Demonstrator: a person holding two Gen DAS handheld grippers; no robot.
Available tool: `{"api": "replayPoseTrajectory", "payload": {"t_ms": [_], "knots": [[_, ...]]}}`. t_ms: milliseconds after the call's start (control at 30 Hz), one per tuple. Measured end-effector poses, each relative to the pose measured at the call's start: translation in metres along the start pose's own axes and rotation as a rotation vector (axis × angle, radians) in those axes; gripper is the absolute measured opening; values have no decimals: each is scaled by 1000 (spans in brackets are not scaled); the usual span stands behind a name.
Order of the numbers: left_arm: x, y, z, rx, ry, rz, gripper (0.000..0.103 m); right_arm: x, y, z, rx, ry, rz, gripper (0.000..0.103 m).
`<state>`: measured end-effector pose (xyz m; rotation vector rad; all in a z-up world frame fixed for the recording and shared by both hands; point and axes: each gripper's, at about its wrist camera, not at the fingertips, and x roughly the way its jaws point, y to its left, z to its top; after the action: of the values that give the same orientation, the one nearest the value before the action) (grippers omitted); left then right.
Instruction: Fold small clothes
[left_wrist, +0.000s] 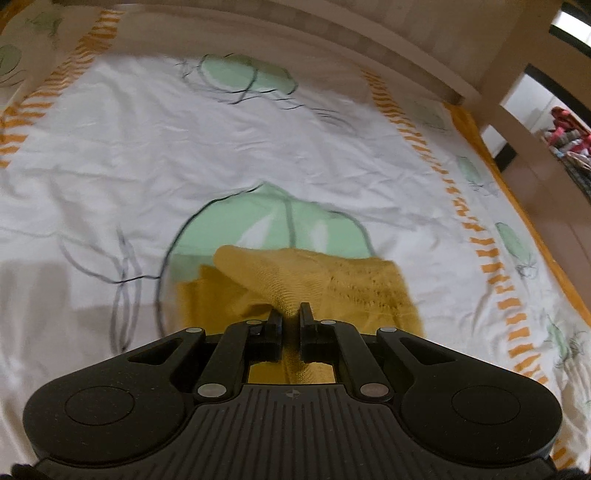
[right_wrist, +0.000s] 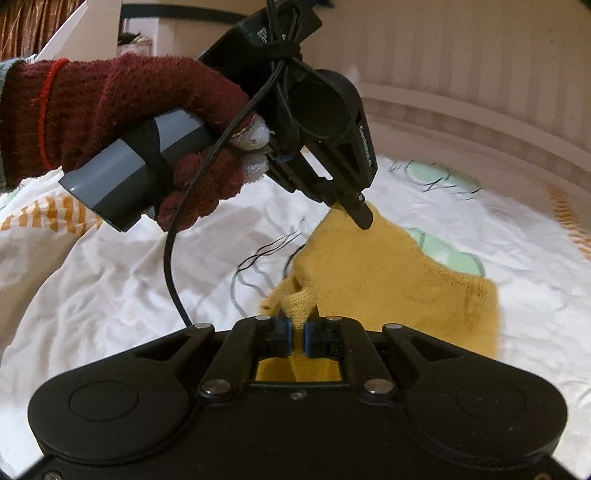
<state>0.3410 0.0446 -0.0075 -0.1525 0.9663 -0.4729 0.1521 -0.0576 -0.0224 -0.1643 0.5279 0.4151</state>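
Note:
A mustard-yellow knitted garment (left_wrist: 317, 280) hangs lifted above the white bedsheet (left_wrist: 147, 155). My left gripper (left_wrist: 291, 314) is shut on one bunched corner of it, the cloth running between the black fingers. In the right wrist view the same yellow garment (right_wrist: 388, 280) stretches between both tools. My right gripper (right_wrist: 297, 325) is shut on a rolled edge of it between blue pads. The left gripper (right_wrist: 364, 216) shows there from outside, gripped by a hand in a dark red glove (right_wrist: 122, 110), pinching the garment's upper corner.
The sheet has green leaf prints (left_wrist: 251, 225) and an orange dashed border (left_wrist: 491, 254). A wooden headboard (left_wrist: 295, 33) runs along the far edge, and a bed post (left_wrist: 517, 122) stands at the right. A black cable (right_wrist: 171, 273) hangs from the left tool.

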Motion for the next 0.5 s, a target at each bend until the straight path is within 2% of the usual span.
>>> {"api": "replayPoseTrajectory", "payload": {"t_ms": [200,500], "knots": [[12,26,-10,-14,20,3,7,20,6,-7,-6,61,19,11],[25,52,-21,-92,40,2,11,32,11,-18,-2,119,46,12]]}}
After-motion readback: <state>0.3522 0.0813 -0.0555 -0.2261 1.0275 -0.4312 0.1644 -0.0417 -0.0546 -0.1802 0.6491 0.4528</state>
